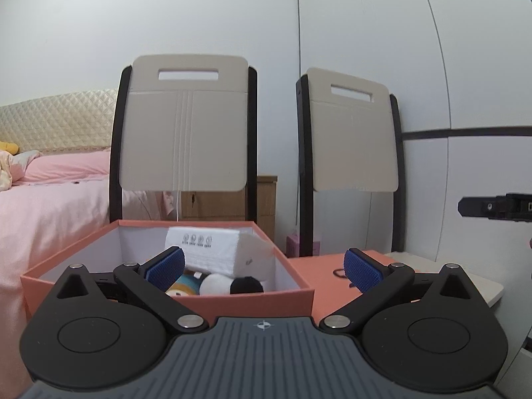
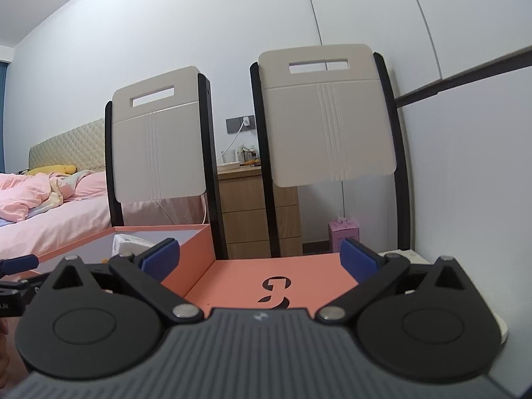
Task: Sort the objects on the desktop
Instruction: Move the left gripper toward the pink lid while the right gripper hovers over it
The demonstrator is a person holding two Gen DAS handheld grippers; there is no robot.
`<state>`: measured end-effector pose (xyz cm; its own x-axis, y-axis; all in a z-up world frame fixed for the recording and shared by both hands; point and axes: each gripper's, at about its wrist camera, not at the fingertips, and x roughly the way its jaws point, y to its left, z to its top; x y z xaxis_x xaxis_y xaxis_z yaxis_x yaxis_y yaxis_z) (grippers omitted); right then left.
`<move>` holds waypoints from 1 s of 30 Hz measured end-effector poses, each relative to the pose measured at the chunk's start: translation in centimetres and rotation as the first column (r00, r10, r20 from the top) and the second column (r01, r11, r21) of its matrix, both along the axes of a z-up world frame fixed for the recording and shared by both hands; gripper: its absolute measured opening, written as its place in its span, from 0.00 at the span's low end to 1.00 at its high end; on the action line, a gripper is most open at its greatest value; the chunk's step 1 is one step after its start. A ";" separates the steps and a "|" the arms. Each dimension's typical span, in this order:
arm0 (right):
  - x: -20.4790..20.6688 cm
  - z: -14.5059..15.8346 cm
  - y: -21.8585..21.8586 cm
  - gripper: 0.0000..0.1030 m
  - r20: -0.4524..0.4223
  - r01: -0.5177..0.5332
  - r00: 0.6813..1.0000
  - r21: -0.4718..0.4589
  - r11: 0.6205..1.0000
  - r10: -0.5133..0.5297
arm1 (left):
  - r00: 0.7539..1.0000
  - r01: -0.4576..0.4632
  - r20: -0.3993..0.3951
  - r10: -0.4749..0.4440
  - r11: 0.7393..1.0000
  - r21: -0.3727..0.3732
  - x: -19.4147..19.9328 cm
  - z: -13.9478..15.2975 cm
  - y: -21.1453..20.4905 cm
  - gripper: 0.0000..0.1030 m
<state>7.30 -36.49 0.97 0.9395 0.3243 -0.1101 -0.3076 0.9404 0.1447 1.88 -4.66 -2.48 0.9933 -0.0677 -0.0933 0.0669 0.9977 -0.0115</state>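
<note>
Both my claws are spread wide and hold nothing: my left claw (image 1: 264, 267) hangs just above the near wall of the orange box (image 1: 63, 267), my right claw (image 2: 259, 259) over the orange lid (image 2: 232, 276) that lies flat just right of the box.

The risk I see is with the lid. It lies flat on the pale tabletop (image 1: 488, 286), so a pinch on its edge may skid it toward the tabletop's right rim or knock it against the box wall. The tissue pack (image 1: 212, 252) leans high against the back wall of the box, and I judge it could keep the lid from seating. My two claws sit close together beside the box, so they could clash.

Counted: one box, one lid, one tissue pack, and in the box's front what looks like two soft toys, one yellow-and-teal (image 1: 186, 286), one black-and-white (image 1: 229, 284), though they are partly hidden. Behind the box stand two chairs.
</note>
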 end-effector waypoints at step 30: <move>2.4 -1.4 1.5 1.00 -0.008 0.083 0.997 0.025 0.996 -0.083 | 0.982 -0.117 -0.145 0.123 0.992 0.045 0.9 -2.2 5.3 1.00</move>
